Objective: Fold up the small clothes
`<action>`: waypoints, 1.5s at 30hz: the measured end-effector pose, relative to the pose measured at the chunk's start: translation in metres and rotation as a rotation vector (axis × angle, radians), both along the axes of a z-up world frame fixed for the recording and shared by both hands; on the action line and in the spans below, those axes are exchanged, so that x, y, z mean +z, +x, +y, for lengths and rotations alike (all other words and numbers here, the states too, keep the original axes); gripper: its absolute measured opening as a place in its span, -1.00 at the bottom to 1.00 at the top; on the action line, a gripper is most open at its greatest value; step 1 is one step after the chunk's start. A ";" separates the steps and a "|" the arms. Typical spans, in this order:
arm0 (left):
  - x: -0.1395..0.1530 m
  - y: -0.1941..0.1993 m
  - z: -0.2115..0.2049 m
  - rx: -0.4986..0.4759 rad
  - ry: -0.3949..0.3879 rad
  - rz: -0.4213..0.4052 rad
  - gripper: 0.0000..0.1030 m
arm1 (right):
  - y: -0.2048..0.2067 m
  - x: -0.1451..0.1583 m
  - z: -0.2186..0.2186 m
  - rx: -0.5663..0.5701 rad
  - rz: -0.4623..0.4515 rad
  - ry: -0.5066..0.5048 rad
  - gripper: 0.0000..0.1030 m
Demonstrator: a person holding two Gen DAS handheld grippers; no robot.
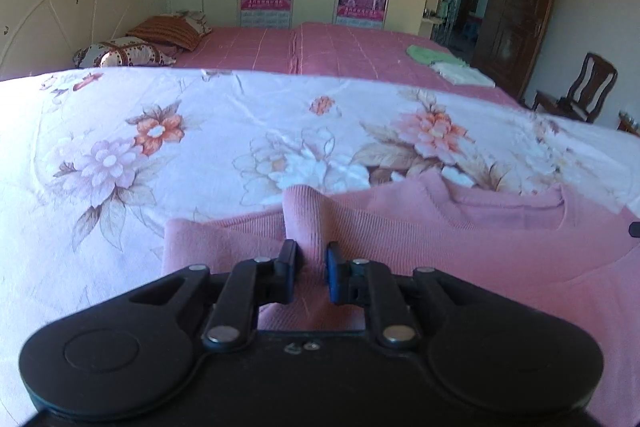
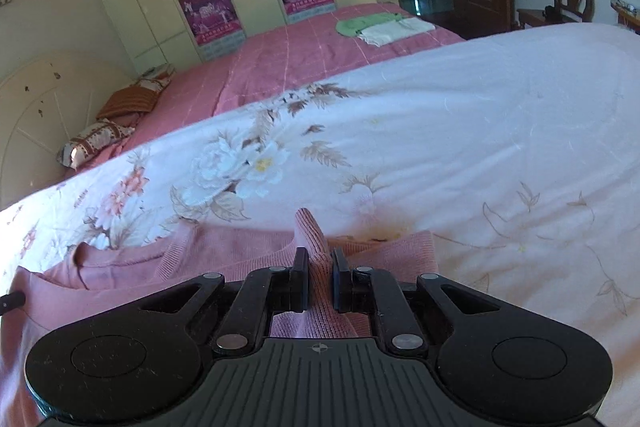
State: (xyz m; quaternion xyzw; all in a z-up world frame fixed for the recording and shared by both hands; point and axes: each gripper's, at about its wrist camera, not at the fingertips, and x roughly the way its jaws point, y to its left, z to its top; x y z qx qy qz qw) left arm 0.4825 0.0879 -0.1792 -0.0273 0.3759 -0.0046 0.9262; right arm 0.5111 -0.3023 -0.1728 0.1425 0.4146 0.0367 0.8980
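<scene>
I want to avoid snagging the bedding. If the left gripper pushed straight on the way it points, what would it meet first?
The left gripper is already shut on a pinched-up fold of the pink sweater, so that fabric comes first. Beyond it, probably the floral quilt; depth is hard to judge.

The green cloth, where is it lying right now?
The green cloth lies far back on the pink bed, touching a folded white cloth, near the doorway; in the left view it is at upper right.
</scene>
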 end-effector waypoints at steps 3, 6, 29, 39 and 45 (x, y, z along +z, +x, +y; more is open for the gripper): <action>0.007 -0.006 0.001 0.023 0.036 0.003 -0.20 | -0.005 0.005 -0.003 -0.001 -0.023 -0.020 -0.61; 0.024 -0.024 0.009 0.067 0.048 -0.052 0.29 | -0.019 0.024 -0.006 -0.020 -0.098 -0.093 -0.55; 0.017 -0.125 -0.030 -0.072 0.039 -0.002 0.29 | -0.134 0.012 0.067 0.218 -0.101 -0.218 -0.55; -0.004 -0.154 -0.026 -0.062 0.078 0.048 0.37 | -0.173 -0.010 0.065 0.234 -0.060 -0.313 -0.51; -0.003 -0.162 -0.029 -0.014 0.077 0.064 0.39 | -0.186 0.000 0.079 0.220 -0.065 -0.280 -0.49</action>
